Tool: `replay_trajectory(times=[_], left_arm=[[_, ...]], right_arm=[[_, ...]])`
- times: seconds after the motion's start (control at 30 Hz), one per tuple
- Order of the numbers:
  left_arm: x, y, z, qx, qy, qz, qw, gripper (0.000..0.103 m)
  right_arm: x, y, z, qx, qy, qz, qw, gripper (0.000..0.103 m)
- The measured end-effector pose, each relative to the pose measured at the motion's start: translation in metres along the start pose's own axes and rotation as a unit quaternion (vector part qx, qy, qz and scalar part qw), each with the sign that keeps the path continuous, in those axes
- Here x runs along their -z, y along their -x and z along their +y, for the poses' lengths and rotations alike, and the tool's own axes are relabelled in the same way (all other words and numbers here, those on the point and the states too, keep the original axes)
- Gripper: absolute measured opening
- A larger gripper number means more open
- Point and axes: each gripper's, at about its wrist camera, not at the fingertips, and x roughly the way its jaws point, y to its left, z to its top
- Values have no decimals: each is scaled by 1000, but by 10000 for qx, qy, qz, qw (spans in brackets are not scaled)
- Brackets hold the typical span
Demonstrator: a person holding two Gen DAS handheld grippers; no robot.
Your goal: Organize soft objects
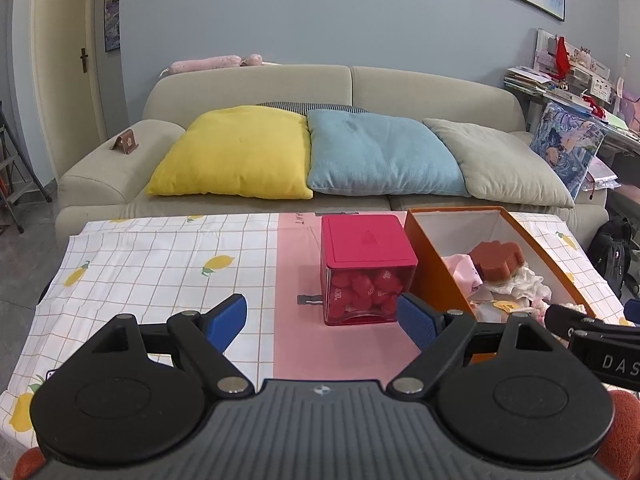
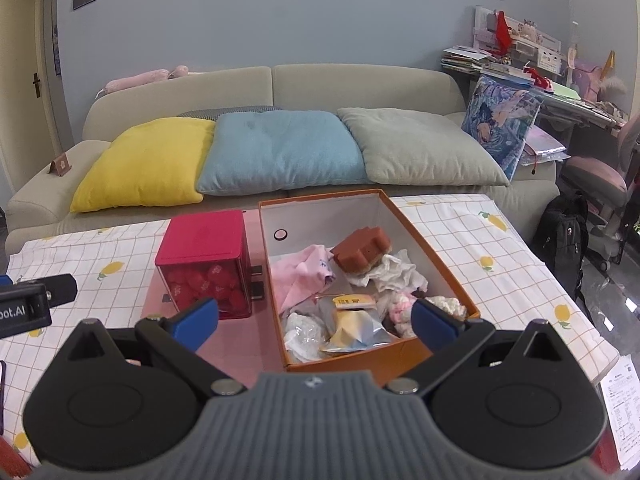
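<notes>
An orange cardboard box (image 2: 434,256) stands on the table and also shows in the left wrist view (image 1: 436,280). In it lie a brown sponge (image 2: 362,254), a pink cloth (image 2: 302,276), crumpled white fabric (image 2: 394,274), a yellow packet (image 2: 354,328) and pink-white fluffy items (image 2: 402,308). The sponge (image 1: 500,258) also shows in the left wrist view. My right gripper (image 2: 316,320) is open and empty, just in front of the box's near end. My left gripper (image 1: 322,320) is open and empty, in front of the red-lidded container.
A clear container with a red lid (image 1: 366,274) holding red pieces stands left of the box, and shows in the right wrist view (image 2: 206,264). The table wears a lemon-print cloth (image 1: 160,264). Behind is a sofa with yellow (image 1: 236,152), blue and grey cushions. Papers (image 2: 622,404) lie at the right.
</notes>
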Motion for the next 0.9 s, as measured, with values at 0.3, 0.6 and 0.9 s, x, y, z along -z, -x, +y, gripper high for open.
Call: replay_trajectory(times=[0.3, 0.6, 0.9], left_arm=[[-1, 1, -4, 15, -48, 11, 10000, 100], [-1, 2, -3, 50, -44, 34, 10000, 100], [1, 2, -7, 93, -103, 97, 9999, 100]], right_arm=[[-2, 1, -1, 0, -41, 13, 10000, 100], [-2, 3, 1, -58, 17, -46, 10000, 100], [-1, 3, 1, -82, 17, -6, 10000, 100]])
